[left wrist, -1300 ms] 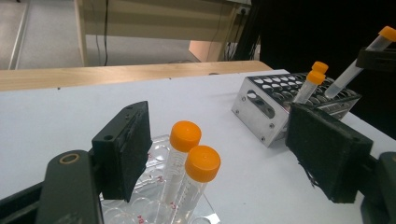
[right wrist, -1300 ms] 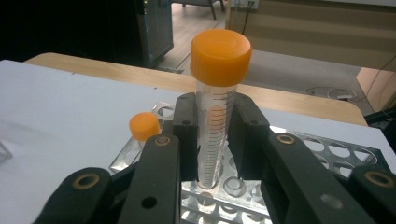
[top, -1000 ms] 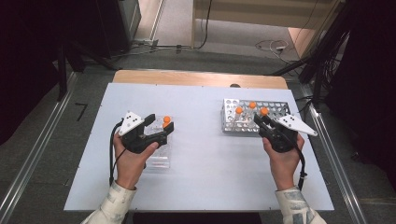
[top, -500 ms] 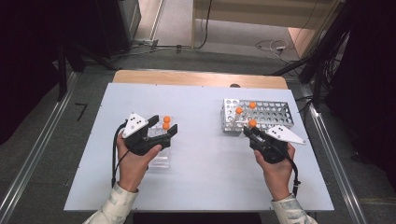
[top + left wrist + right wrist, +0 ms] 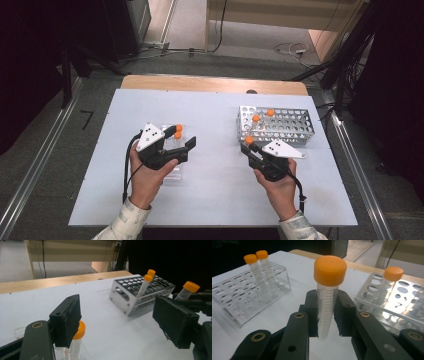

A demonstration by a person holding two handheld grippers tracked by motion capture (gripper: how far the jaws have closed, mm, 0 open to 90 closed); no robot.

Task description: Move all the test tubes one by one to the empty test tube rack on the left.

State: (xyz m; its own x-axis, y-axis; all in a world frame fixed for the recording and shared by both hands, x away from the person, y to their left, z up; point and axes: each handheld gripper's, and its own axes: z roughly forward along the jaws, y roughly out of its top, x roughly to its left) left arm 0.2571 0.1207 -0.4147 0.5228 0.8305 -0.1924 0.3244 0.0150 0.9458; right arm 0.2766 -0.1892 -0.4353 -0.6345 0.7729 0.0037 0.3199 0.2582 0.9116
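My right gripper (image 5: 326,312) is shut on a clear graduated tube (image 5: 325,302) with an orange cap, held upright; from above the right gripper (image 5: 250,147) hovers just left of the metal rack's front corner. The metal rack (image 5: 295,131) holds two orange-capped tubes (image 5: 256,118). My left gripper (image 5: 184,137) stands open over a clear plastic rack (image 5: 172,172); between its wide-apart jaws is nothing. That clear rack (image 5: 234,302) carries two capped tubes (image 5: 252,262). One of them, a capped tube (image 5: 79,331), shows behind my left jaw.
The white table (image 5: 215,200) lies between the two racks and toward the front edge. A wooden strip (image 5: 210,84) runs along the far edge. Cables and dark equipment stand on the floor beyond.
My right gripper has carried the tube left and a little toward the person, away from the metal rack. The left hand has stayed where it was.
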